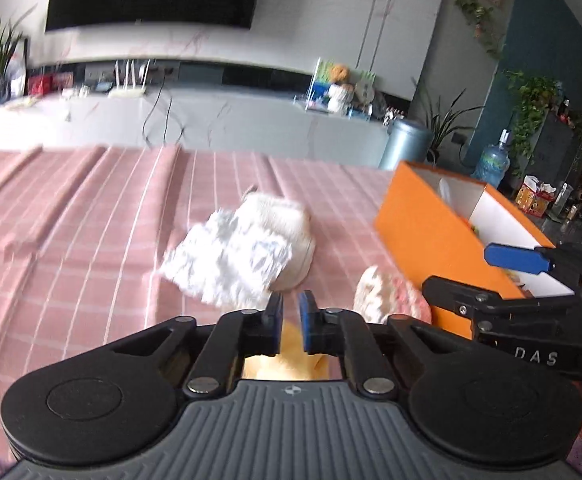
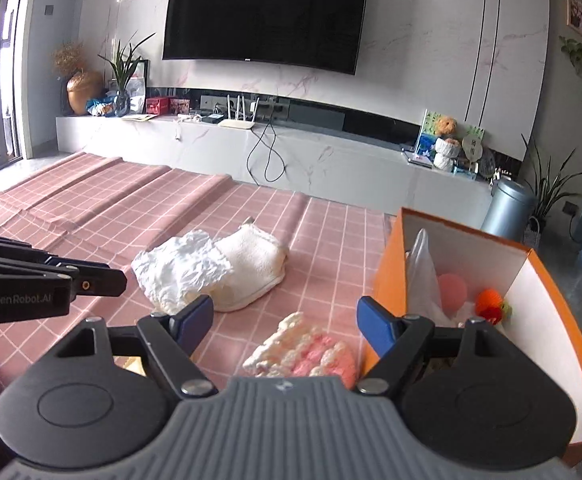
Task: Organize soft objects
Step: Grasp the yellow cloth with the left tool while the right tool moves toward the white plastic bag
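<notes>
My left gripper (image 1: 290, 307) has its blue pads drawn nearly together with only a narrow slit between them, and nothing I can see is pinched there. A yellowish soft thing (image 1: 287, 354) shows beneath the pads, though I cannot tell whether they touch it. The left wrist view is smeared, so any reach from that side risks landing off target.

Ahead of it on the pink checked cloth (image 2: 103, 208) lies the crumpled white tissue-like wad (image 2: 179, 266), resting against the folded cream towel (image 2: 251, 268). If I close on one, the other may drag along or the fold may fall open (they touch along one edge).

Further right, the pink and cream fluffy piece (image 2: 303, 354) sits just beside the wall of the orange box (image 2: 387, 276). My right gripper (image 2: 285, 320) hangs above it with its fingers spread wide. The right finger is near the box wall, so a straight descent could knock or push the box.

Inside the box, a clear plastic bag (image 2: 421, 272), a pink ball (image 2: 453, 290) and an orange toy (image 2: 489, 304) already lie; a careless drop could catch the rim.
</notes>
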A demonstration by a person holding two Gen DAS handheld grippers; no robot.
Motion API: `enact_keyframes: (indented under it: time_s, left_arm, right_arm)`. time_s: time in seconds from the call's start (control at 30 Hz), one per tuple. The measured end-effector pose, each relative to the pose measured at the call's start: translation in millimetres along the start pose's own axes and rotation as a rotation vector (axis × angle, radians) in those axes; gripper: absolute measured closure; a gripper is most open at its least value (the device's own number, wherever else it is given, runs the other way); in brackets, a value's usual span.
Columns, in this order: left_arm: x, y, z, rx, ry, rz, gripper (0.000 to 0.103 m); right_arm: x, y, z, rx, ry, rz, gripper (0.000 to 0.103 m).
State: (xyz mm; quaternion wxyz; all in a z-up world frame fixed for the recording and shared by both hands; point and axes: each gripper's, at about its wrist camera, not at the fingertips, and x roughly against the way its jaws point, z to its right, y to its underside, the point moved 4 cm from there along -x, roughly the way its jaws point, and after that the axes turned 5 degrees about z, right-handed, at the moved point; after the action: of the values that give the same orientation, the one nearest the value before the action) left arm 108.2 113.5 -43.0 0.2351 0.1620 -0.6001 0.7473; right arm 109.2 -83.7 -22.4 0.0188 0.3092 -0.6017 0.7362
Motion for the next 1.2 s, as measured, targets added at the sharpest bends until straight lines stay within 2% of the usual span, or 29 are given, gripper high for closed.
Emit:
enact_keyframes:
  time_s: [0.07, 0.13, 0.2, 0.27, 0.33, 0.43, 0.57, 0.67, 0.77, 0.97, 1.0, 1.03, 1.07, 1.1, 1.13, 1.17, 1.2]
  left_arm:
    - [-3.0, 8.4, -9.4, 0.009, -0.009, -0.032, 0.100]
    - [-5.0, 13.7, -10.0, -0.025, -0.014, -0.048, 0.101]
    - [-4.4, 24.8, -8.9, -0.021, 0.026, -0.063, 0.099]
    - [-7.9, 29.1, -8.0, -0.018, 0.050, -0.066, 0.085]
    - [-12.5, 34.8, -5.7, -0.030, 0.048, -0.066, 0.064]
    - [-22.6, 39.2, -5.1, -0.035, 0.048, -0.080, 0.049]
    - [-38.8, 43.4, -1.5, -0.083, -0.012, -0.094, 0.046]
    - [-46.6, 47.4, 0.3, -0.098, -0.006, -0.122, 0.044]
    - [-54.9, 55.8, 5.3, -0.154, -0.014, -0.153, 0.039]
    - [-66.0, 64.2, 14.9, -0.254, -0.054, -0.151, 0.038]
    - [-66.9, 63.5, 15.4, -0.251, -0.051, -0.150, 0.040]
    - [-67.3, 62.8, 14.8, -0.243, -0.045, -0.147, 0.049]
    - [-67.8, 61.7, 14.4, -0.243, -0.048, -0.144, 0.053]
    - [-67.5, 61.2, 14.2, -0.247, -0.048, -0.141, 0.066]
    - [-67.0, 60.6, 13.7, -0.250, -0.054, -0.138, 0.089]
    - [-66.7, 60.1, 13.2, -0.255, -0.064, -0.140, 0.095]
    - [-66.4, 59.0, 12.6, -0.255, -0.070, -0.142, 0.095]
  right_arm:
    - [-4.8, 10.5, -9.5, 0.007, -0.022, -0.033, 0.025]
    - [-11.6, 18.6, -16.2, 0.020, -0.031, -0.063, 0.026]
    - [-19.5, 21.9, -19.9, 0.027, -0.044, -0.081, 0.026]
    - [-26.0, 24.8, -22.6, 0.044, -0.032, -0.087, 0.031]
    - [-32.8, 26.4, -22.1, 0.074, -0.010, -0.089, 0.038]
    - [-39.6, 30.1, -18.7, 0.074, -0.014, -0.094, 0.045]
    - [-48.0, 34.5, -15.7, 0.070, -0.019, -0.100, 0.048]
    - [-51.3, 37.0, -11.8, 0.072, -0.009, -0.100, 0.049]
    - [-53.0, 36.7, -8.0, 0.067, -0.006, -0.086, 0.049]
    - [-58.9, 37.8, -5.2, 0.043, -0.027, -0.088, 0.049]
    - [-59.8, 38.2, -5.3, 0.041, -0.031, -0.090, 0.049]
    - [-60.6, 38.9, -5.5, 0.038, -0.035, -0.092, 0.049]
    - [-61.2, 39.2, -5.7, 0.036, -0.038, -0.093, 0.049]
    - [-61.6, 39.3, -5.5, 0.035, -0.041, -0.094, 0.049]
    - [-60.9, 39.4, -5.0, 0.033, -0.041, -0.092, 0.049]
    - [-60.6, 39.0, -5.4, 0.030, -0.042, -0.091, 0.049]
    - [-60.8, 38.6, -5.7, 0.028, -0.042, -0.090, 0.049]
